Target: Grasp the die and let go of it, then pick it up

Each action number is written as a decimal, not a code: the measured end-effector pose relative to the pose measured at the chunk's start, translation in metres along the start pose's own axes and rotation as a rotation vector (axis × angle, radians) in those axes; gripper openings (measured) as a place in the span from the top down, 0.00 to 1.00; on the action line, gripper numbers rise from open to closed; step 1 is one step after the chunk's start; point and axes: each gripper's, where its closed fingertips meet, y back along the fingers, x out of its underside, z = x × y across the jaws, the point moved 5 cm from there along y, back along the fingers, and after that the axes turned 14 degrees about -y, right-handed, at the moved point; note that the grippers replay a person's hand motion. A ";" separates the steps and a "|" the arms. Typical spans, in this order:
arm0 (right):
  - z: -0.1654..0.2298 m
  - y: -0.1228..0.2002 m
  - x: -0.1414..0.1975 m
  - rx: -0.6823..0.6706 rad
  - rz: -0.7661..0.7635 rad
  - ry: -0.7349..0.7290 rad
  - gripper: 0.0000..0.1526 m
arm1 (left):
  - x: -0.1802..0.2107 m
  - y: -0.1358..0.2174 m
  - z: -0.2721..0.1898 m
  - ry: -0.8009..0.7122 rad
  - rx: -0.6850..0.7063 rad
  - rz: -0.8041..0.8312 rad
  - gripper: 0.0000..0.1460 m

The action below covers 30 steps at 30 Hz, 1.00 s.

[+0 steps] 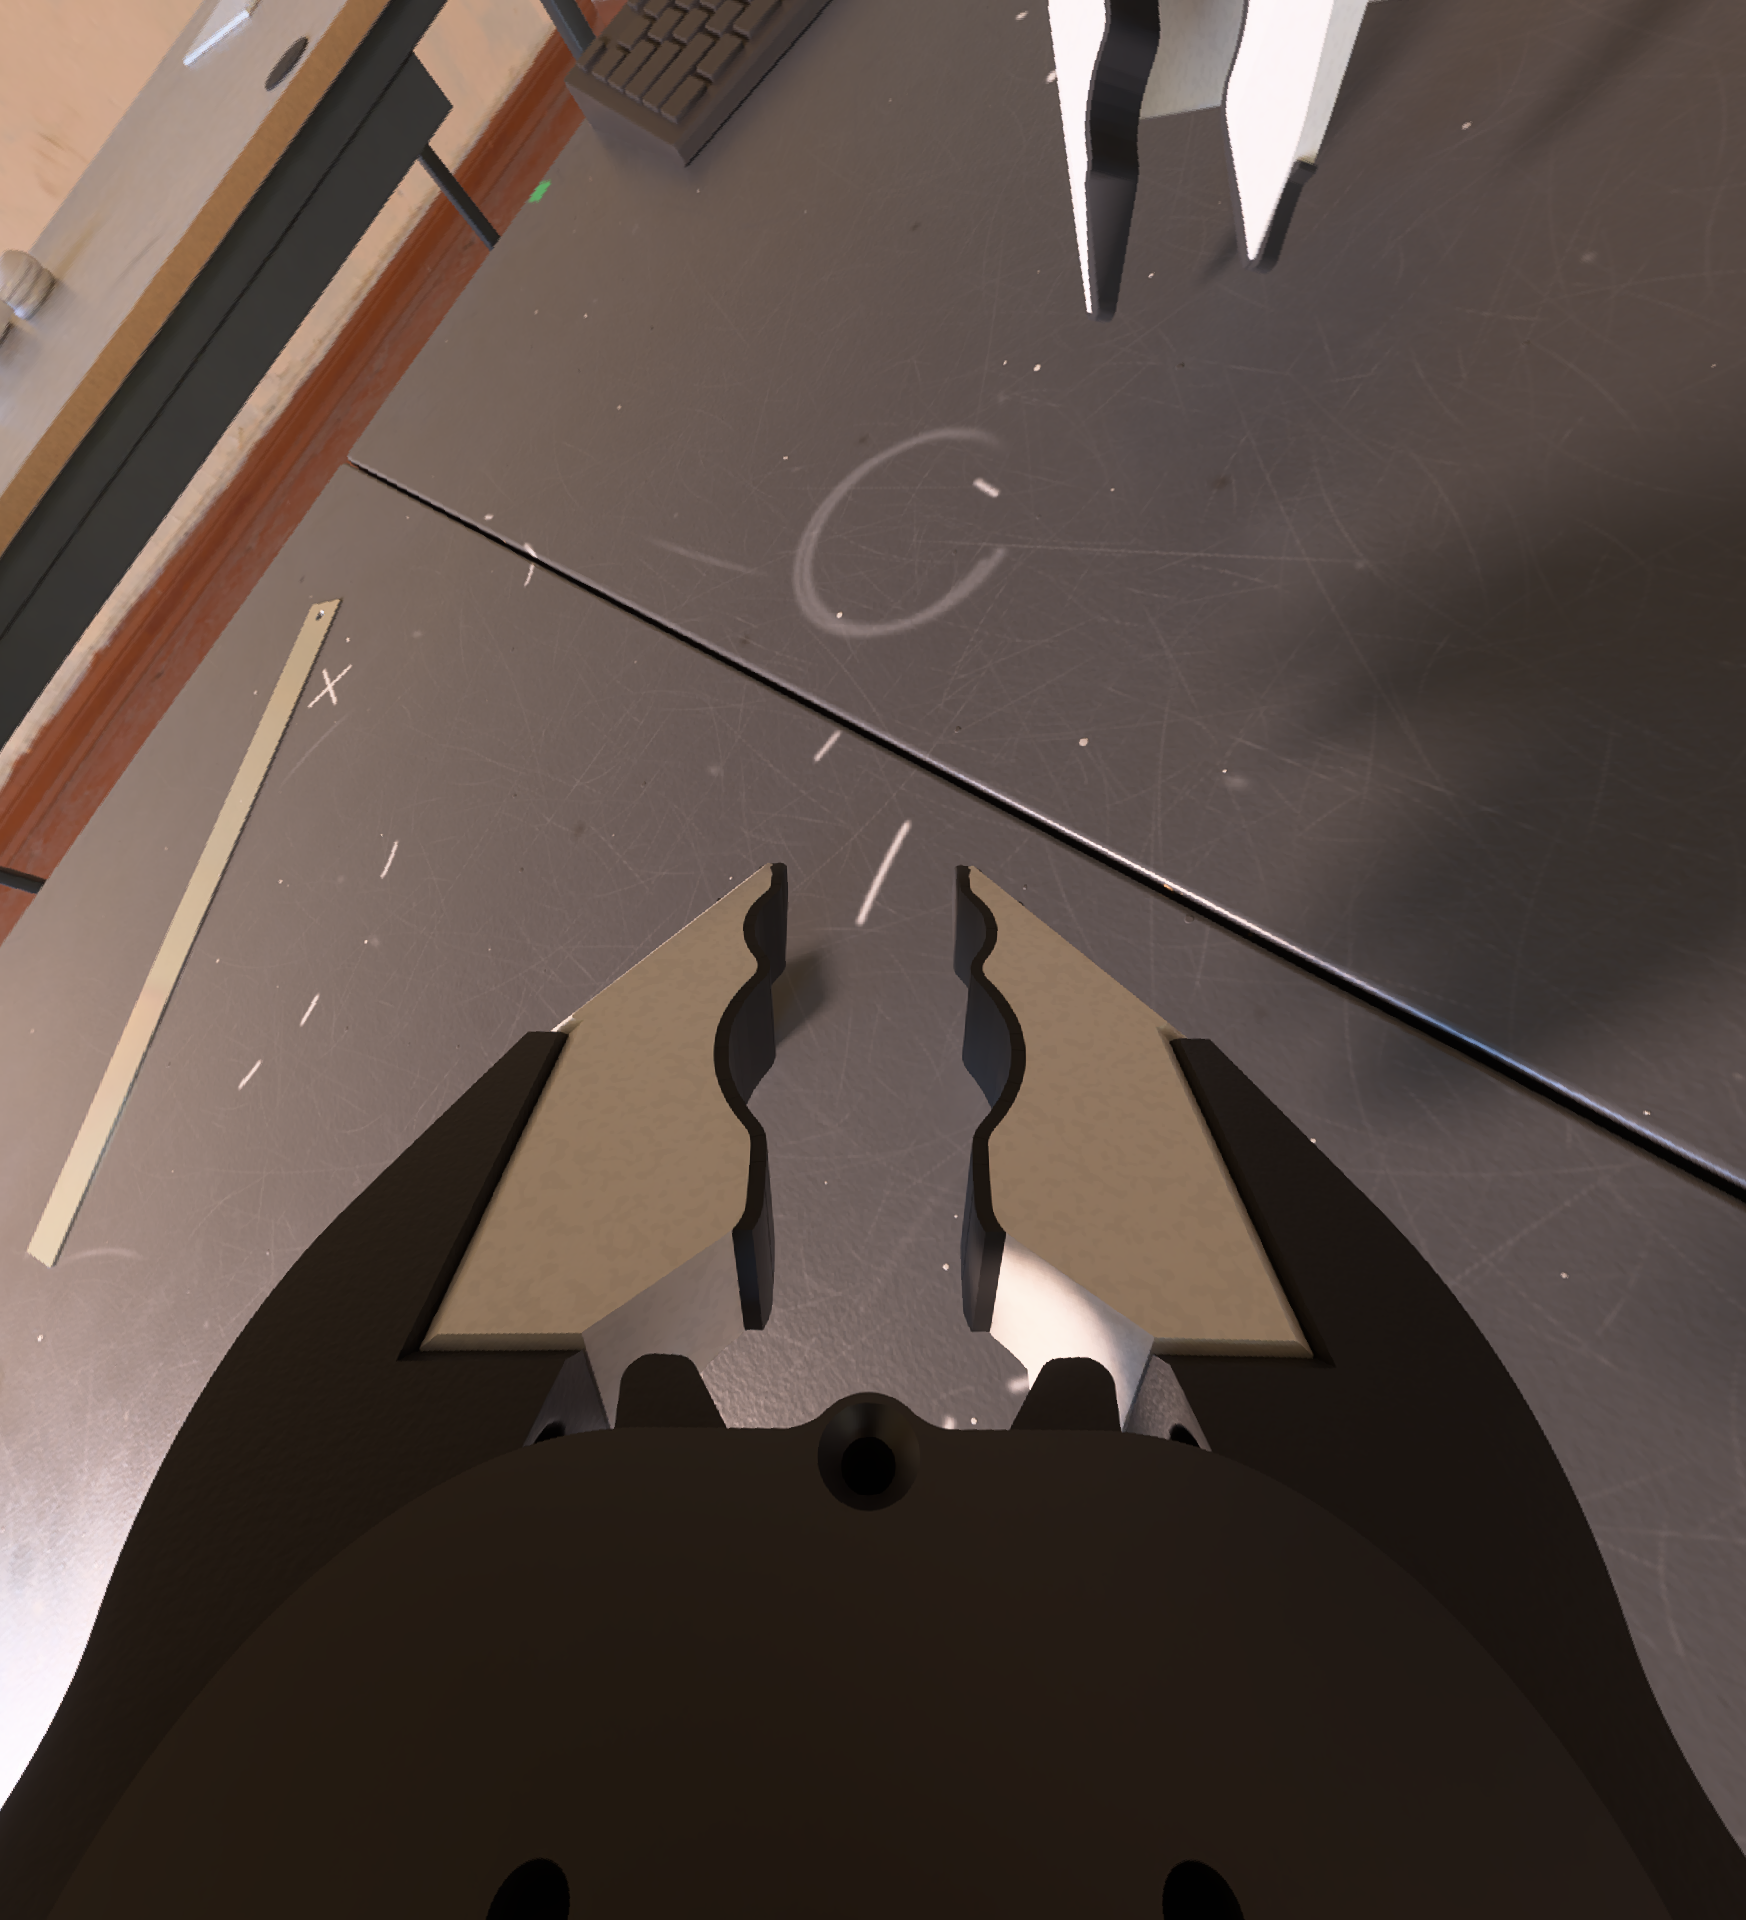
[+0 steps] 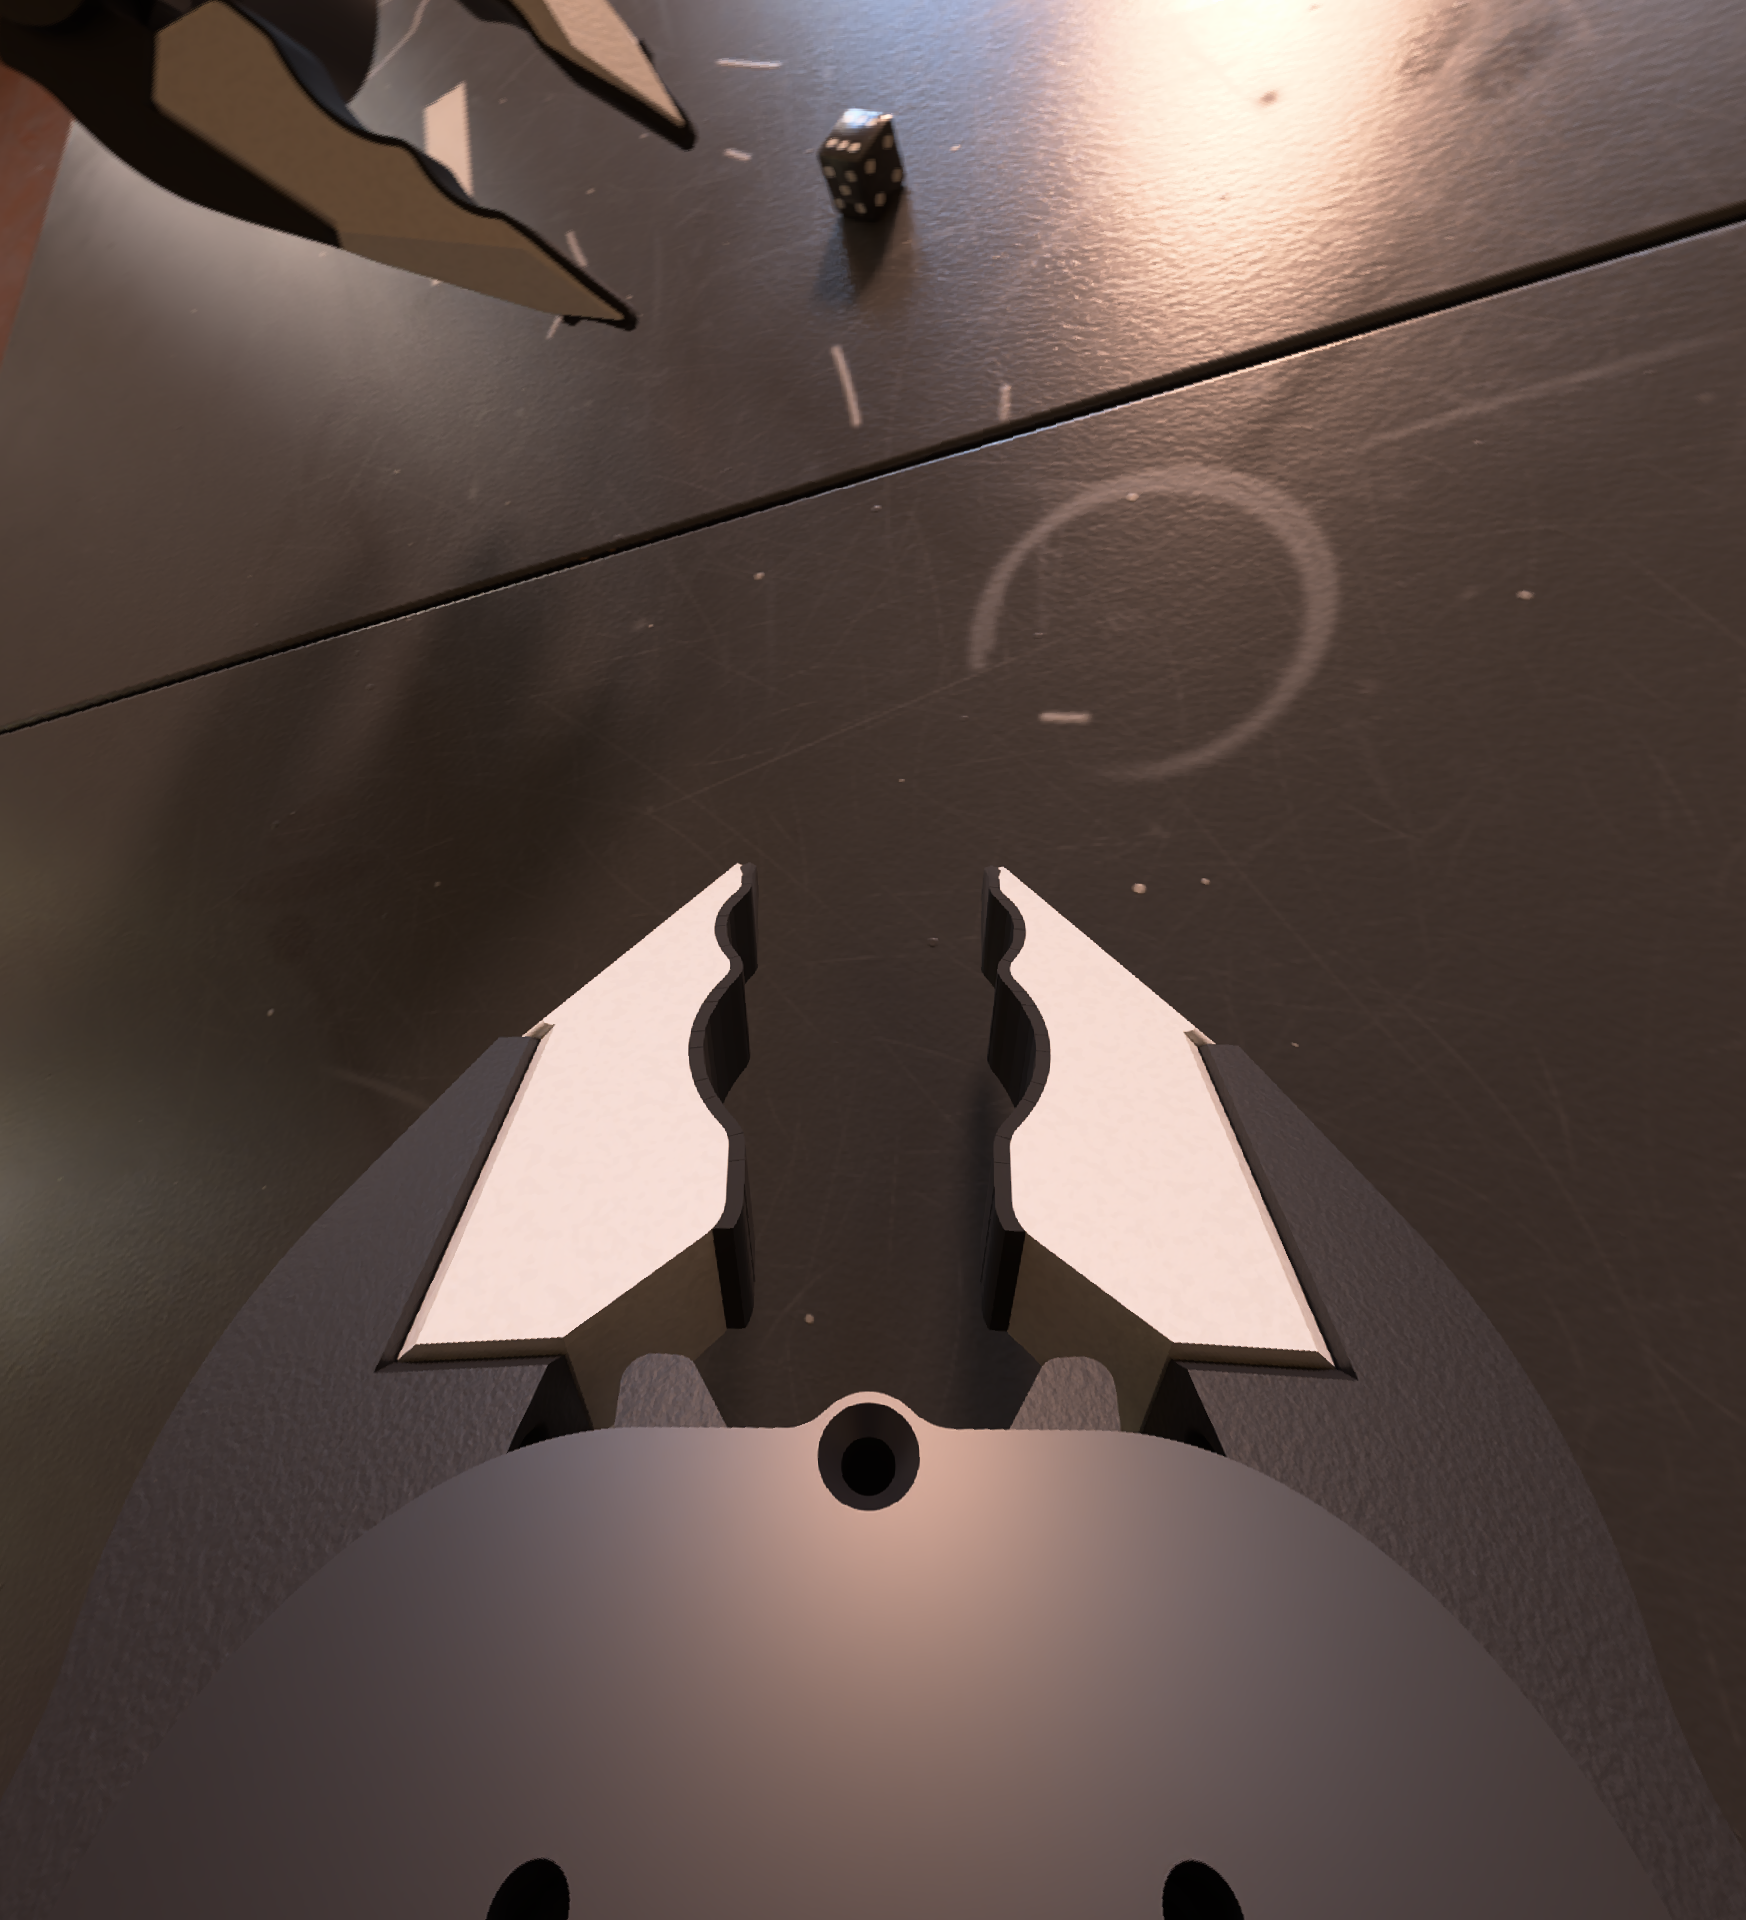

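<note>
A small black die (image 2: 861, 164) with white pips rests on the dark tabletop, far ahead in the right wrist view. It does not show in the left wrist view. My right gripper (image 2: 869, 883) is open and empty, well short of the die. My left gripper (image 1: 871, 878) is open and empty above the table. It also shows in the right wrist view (image 2: 656, 223) at the top left, to the left of the die and apart from it. The right gripper shows in the left wrist view (image 1: 1186, 281) at the top.
The dark scratched table (image 1: 1264, 727) has a seam across it and a chalky ring mark (image 1: 895, 540). A pale flat strip (image 1: 183, 935) lies at the left. A dark brick-patterned block (image 1: 682, 62) sits at the far edge. A reddish table border (image 1: 225, 540) runs along the left.
</note>
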 end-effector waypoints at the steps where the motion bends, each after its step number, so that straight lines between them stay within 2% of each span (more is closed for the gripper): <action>1: -0.002 0.001 -0.001 0.014 -0.006 -0.006 0.72 | 0.001 0.000 0.000 0.002 -0.001 0.001 0.78; 16: -0.015 0.010 -0.006 0.111 -0.058 0.007 0.72 | 0.014 0.006 0.010 0.011 -0.054 0.064 0.77; 23: -0.015 0.005 -0.006 0.138 -0.053 0.068 0.72 | 0.020 0.013 0.018 0.007 -0.080 0.089 0.77; 30: -0.019 0.013 -0.013 0.157 -0.111 0.056 0.74 | 0.039 -0.003 0.023 0.035 -0.034 0.190 0.76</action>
